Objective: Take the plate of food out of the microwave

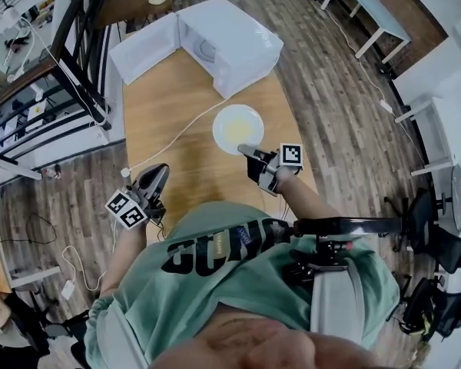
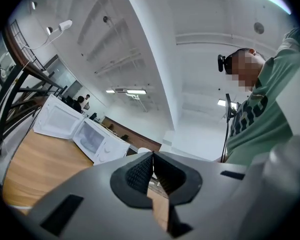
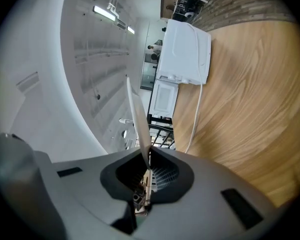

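Step in hand, as judged: the plate is already out of the microwave, so the removal is all but complete. What remains is to set the plate flat on the tabletop and release the rim; a level wrist is called for so the food does not slide.

Left gripper: at the near left edge of the tabletop, jaws brought together, nothing between them.

Right gripper: toward the near right edge, jaws closed almost fully on the near rim of the plate, whose thin white edge is seen clamped between the pads in the right gripper view.

Plate: over the middle of the tabletop, pale yellow food on it; whether it rests there cannot be told.

Microwave: at the far end of the tabletop, door swung open to its left.
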### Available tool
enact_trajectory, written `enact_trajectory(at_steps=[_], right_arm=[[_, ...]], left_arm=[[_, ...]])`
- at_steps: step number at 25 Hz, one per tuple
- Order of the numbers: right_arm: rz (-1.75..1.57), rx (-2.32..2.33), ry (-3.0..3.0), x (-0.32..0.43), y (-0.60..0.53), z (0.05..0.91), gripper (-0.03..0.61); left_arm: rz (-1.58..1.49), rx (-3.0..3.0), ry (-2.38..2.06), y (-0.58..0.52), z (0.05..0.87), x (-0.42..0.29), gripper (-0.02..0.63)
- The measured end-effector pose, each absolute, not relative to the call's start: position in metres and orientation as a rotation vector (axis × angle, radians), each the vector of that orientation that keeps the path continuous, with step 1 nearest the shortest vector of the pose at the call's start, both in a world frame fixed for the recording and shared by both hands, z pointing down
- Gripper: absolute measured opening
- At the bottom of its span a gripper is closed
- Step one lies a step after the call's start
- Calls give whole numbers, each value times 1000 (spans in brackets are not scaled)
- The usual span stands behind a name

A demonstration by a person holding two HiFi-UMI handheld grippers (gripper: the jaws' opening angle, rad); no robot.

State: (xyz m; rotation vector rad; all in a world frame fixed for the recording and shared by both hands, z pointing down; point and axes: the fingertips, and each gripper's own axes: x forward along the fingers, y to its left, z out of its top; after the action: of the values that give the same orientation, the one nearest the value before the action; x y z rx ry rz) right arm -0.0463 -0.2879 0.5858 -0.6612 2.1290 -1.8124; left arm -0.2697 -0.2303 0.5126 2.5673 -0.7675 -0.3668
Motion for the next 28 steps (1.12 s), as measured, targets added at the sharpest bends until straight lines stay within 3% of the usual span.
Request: enact_trajectory(at_steps=[15, 28], right_arm=[[-1896, -574, 2280, 132, -224, 610, 21], [-1841, -616, 2257, 116, -159, 602, 21]], left_arm=[[-405, 2521, -944, -135, 477, -76, 6], [-426, 2544, -871, -86, 481, -108, 6]])
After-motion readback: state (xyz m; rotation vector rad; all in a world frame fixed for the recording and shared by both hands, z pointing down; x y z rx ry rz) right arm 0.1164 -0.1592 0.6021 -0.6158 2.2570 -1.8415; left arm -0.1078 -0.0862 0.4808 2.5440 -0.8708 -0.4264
